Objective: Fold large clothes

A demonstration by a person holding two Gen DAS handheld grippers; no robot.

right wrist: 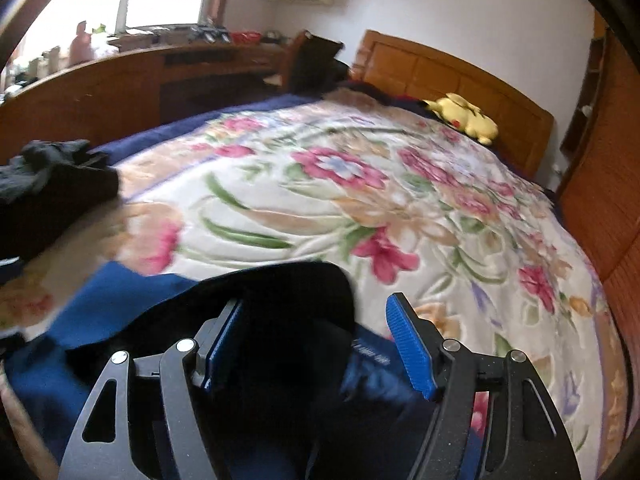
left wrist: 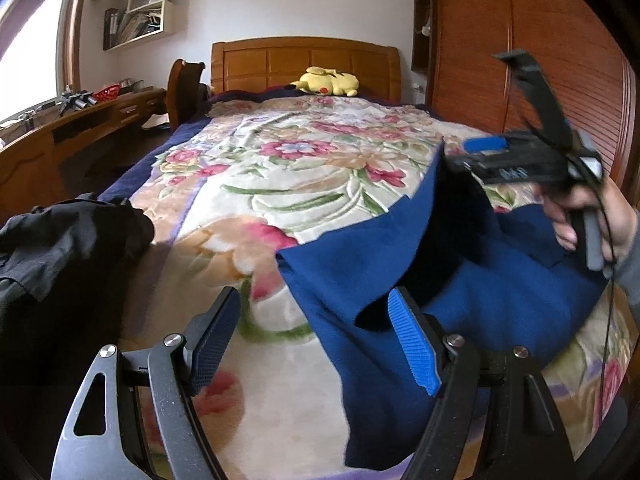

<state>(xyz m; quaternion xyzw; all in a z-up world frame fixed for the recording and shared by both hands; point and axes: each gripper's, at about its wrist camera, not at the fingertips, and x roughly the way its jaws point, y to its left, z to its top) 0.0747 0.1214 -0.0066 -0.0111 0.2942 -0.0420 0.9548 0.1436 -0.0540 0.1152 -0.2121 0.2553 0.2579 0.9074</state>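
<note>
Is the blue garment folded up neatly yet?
No. The blue garment lies rumpled on the floral blanket, its dark lining showing.

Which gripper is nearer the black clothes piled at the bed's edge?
Left. The left gripper hangs open just beside the black clothes pile. The right gripper, also open, sits over the blue garment, farther across the bed.

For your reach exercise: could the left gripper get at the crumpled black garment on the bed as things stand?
Probably yes. The left gripper is open and empty, and only bare floral blanket lies between it and the crumpled black garment to its left.
</note>
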